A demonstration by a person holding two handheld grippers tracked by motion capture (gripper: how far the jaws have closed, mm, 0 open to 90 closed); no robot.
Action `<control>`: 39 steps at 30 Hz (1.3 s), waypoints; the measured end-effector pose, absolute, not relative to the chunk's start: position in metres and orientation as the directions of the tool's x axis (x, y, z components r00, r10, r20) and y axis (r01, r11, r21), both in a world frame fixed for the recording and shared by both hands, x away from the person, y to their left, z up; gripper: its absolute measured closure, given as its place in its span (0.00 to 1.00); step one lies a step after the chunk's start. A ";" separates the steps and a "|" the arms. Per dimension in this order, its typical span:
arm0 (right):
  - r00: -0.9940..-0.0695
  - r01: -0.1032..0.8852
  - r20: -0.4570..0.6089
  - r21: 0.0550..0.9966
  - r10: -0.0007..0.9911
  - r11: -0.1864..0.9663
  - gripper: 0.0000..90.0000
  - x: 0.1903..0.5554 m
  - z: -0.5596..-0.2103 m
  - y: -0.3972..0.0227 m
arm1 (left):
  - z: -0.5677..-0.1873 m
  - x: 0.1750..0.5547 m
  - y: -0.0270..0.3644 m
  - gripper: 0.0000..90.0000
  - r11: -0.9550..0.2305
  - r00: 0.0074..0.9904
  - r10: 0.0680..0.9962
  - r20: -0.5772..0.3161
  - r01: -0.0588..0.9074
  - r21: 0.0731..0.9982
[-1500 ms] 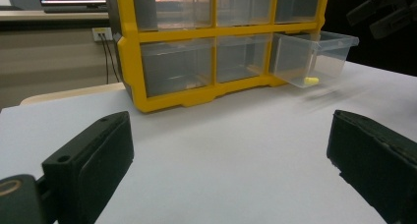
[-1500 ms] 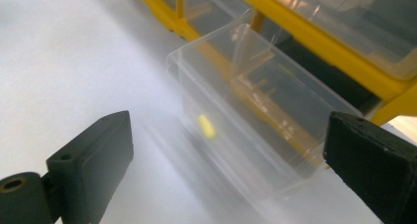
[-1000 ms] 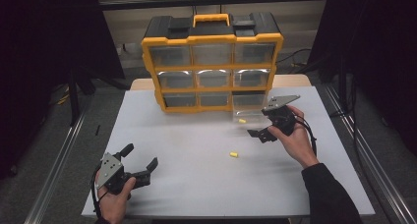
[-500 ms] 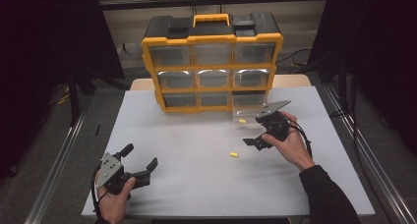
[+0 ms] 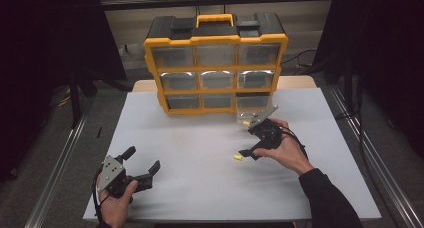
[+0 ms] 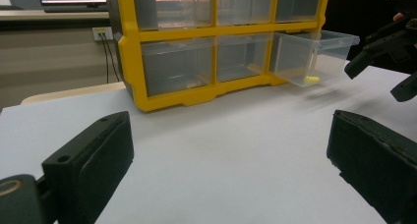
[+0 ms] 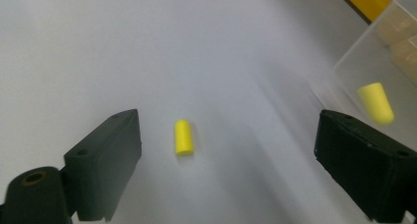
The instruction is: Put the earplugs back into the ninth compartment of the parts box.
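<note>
Near the table's (image 5: 150, 138) right edge, the right gripper (image 7: 226, 150), jaws apart and just narrowed with nothing between them, is aimed at a yellow earplug (image 7: 183, 137); it may be nudged and rolled away.

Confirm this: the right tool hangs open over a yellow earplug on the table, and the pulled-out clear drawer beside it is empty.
Not empty. The drawer holds a second earplug, as the right gripper view shows. The rest holds: the right tool is open over the earplug on the table.

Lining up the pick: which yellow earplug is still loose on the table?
The earplug on the table, lying between the right gripper's open jaws; the other earplug sits inside the pulled-out clear drawer.
</note>
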State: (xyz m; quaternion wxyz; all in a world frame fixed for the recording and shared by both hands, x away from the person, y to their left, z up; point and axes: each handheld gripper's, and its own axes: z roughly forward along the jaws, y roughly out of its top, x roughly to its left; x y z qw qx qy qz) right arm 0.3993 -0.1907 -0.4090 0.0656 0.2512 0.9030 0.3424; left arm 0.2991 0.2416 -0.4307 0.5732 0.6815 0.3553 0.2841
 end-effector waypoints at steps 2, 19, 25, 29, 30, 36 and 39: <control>-0.868 0.413 0.062 0.642 0.493 0.646 0.13 0.401 -0.410 -0.189 | -0.430 0.299 0.242 0.04 -0.091 0.581 0.814 -0.017 0.157 0.983; -0.894 0.426 0.117 0.521 0.432 0.740 0.46 0.408 -0.422 -0.162 | -0.431 0.299 0.240 0.04 -0.086 0.589 0.808 -0.023 0.157 0.984; -0.884 0.451 0.124 0.479 0.451 0.753 0.56 0.409 -0.425 -0.163 | -0.431 0.299 0.240 0.04 -0.088 0.592 0.806 -0.022 0.156 0.984; -0.889 0.444 0.127 0.475 0.440 0.760 0.62 0.409 -0.427 -0.164 | -0.431 0.299 0.240 0.04 -0.088 0.592 0.806 -0.022 0.157 0.984; -0.894 0.435 0.127 0.480 0.430 0.762 0.64 0.410 -0.427 -0.163 | -0.431 0.299 0.240 0.04 -0.088 0.592 0.806 -0.022 0.157 0.984; -0.906 0.414 0.125 0.459 0.404 0.786 0.73 0.408 -0.431 -0.160 | -0.431 0.299 0.240 0.04 -0.088 0.594 0.804 -0.022 0.155 0.984; -0.909 0.408 0.120 0.451 0.399 0.794 0.77 0.408 -0.433 -0.158 | -0.430 0.299 0.240 0.04 -0.090 0.591 0.806 -0.020 0.156 0.984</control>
